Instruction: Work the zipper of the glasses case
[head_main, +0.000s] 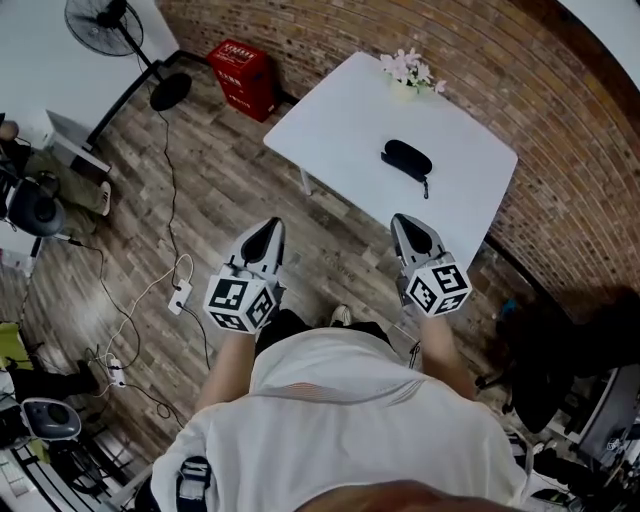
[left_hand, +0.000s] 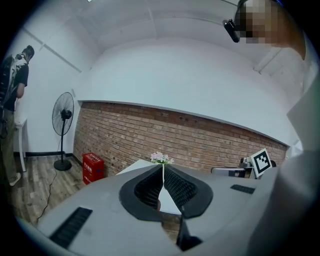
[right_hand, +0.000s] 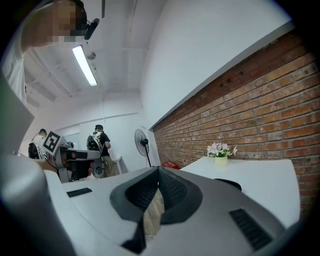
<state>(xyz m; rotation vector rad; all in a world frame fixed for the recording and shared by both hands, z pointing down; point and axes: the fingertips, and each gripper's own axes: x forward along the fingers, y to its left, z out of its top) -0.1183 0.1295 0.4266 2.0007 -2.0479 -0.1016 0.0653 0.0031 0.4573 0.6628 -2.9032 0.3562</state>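
Glasses case (head_main: 406, 159): dark, smooth, elongated oval with rounded ends. It lies flat near the middle of the white tabletop (head_main: 340, 110), apart from everything else on it. A thin dark strap or pull trails off one end toward the near edge. The shell looks shut; contents not visible. In the right gripper view only a low dark hump of it (right_hand: 227, 184) shows past the jaw housing.

Nearest: person's white shirt, forearms out.

Left gripper (head_main: 270, 226): grey moulded plastic body, black ribbed pads, marker cube (head_main: 240, 300) at the rear. In its own view the left gripper (left_hand: 163, 168) has its ribbed pads meeting at the tips, only a hairline seam between. Nothing between them, nothing touched.

Right gripper (head_main: 405, 222): same build. In its own view the right gripper (right_hand: 159, 171) also has its tips pressed together and is empty.

Both grippers hang over the wood-plank floor (head_main: 220, 190), well short of the tabletop's near edge.

On the floor: a white power strip (head_main: 180, 297) with thin cables snaking off.

Tabletop: matte white, square-cornered, on thin legs.

Far corner of the tabletop: small pale pot (head_main: 404, 88) holding pink-white flowers (head_main: 410, 68).

Beyond the tabletop's left corner, on the floor: red plastic crate (head_main: 243, 75), contents unclear. Farther left stands a black pedestal fan (head_main: 105, 22) with a round base.

Backdrop: rough red brick wall (head_main: 480, 70), white plaster above it.
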